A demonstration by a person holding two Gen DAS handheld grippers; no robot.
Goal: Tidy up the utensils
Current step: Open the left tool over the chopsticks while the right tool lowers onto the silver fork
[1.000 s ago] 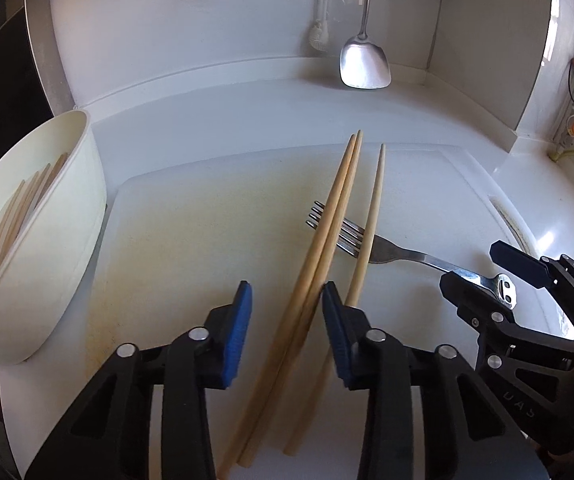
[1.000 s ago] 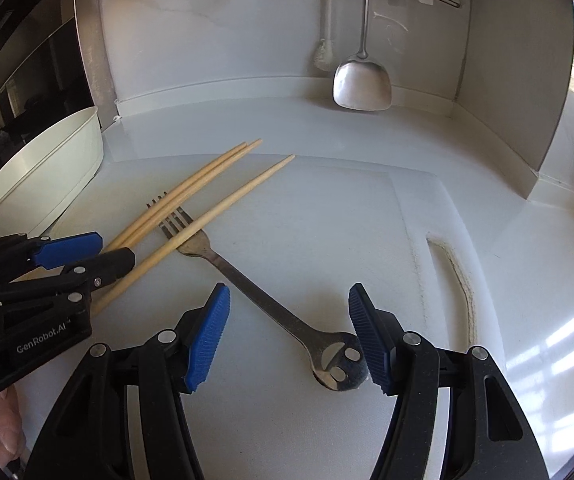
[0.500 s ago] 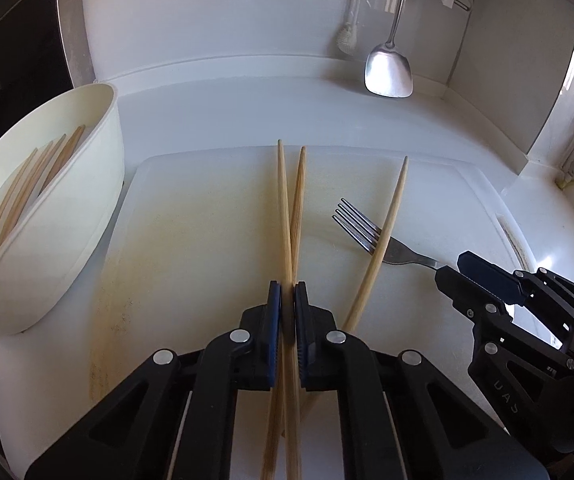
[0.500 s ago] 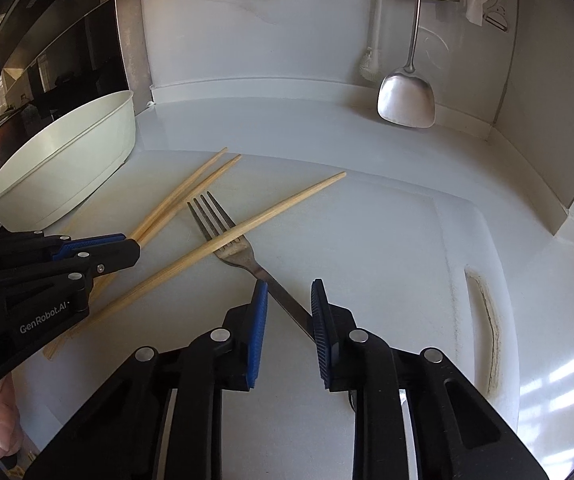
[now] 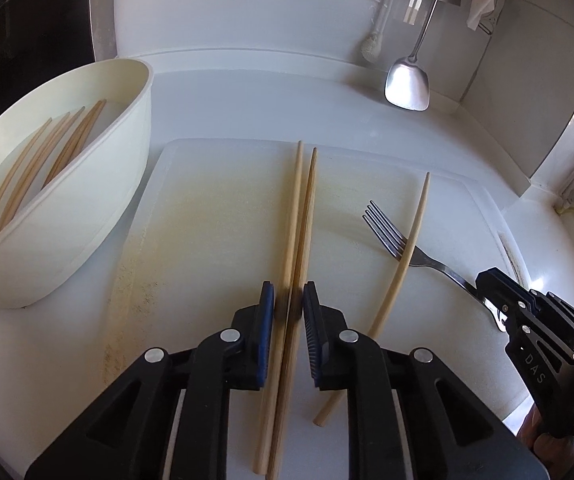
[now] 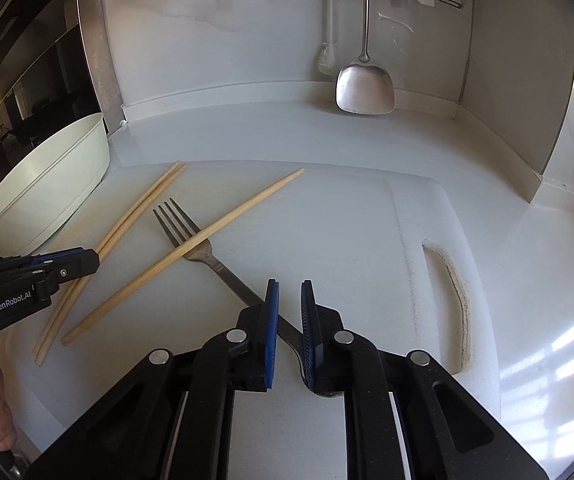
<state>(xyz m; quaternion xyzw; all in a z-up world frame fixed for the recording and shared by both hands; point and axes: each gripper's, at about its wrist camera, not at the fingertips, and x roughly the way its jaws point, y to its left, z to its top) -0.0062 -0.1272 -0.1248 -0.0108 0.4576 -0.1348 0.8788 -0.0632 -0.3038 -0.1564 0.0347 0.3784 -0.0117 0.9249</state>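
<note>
The left tool (image 5: 289, 304) is pinching a pair of pale wooden chopsticks (image 5: 301, 216) at the frame's centre, over the white plastic cutting board (image 5: 215, 216). The right tool (image 6: 290, 312) is gripping the steel fork (image 6: 191, 240) by its handle, with a third loose wooden chopstick (image 6: 191, 246) lying across its tines. Several chopsticks are already sitting in the cream oval bin (image 5: 127, 152) at upper left, so sorting looks partly done. "GenRobot.AI" is showing on the left tool in the right wrist view.
</note>
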